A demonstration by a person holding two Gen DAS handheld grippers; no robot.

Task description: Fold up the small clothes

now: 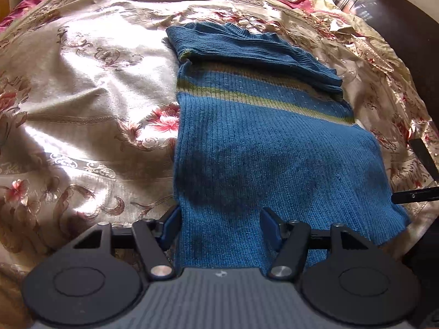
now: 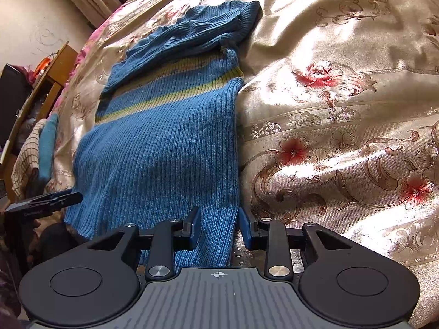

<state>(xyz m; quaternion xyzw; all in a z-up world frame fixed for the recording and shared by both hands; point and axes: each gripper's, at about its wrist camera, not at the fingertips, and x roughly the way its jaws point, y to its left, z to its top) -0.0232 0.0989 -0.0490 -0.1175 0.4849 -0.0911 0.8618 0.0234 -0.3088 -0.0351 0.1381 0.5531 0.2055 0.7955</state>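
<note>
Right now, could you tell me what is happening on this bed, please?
A person is folding a blue knitted sweater laid flat on a floral bedspread. Its far end, with a sleeve, is already folded over the striped part. The left hand-held gripper sits at one near corner of the hem and the right hand-held gripper at the other. Both are open, with the hem edge between their fingers, and the hem is not yet lifted.

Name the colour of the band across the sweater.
Yellow-green band on the blue sweater, clearest from the left wrist.
</note>
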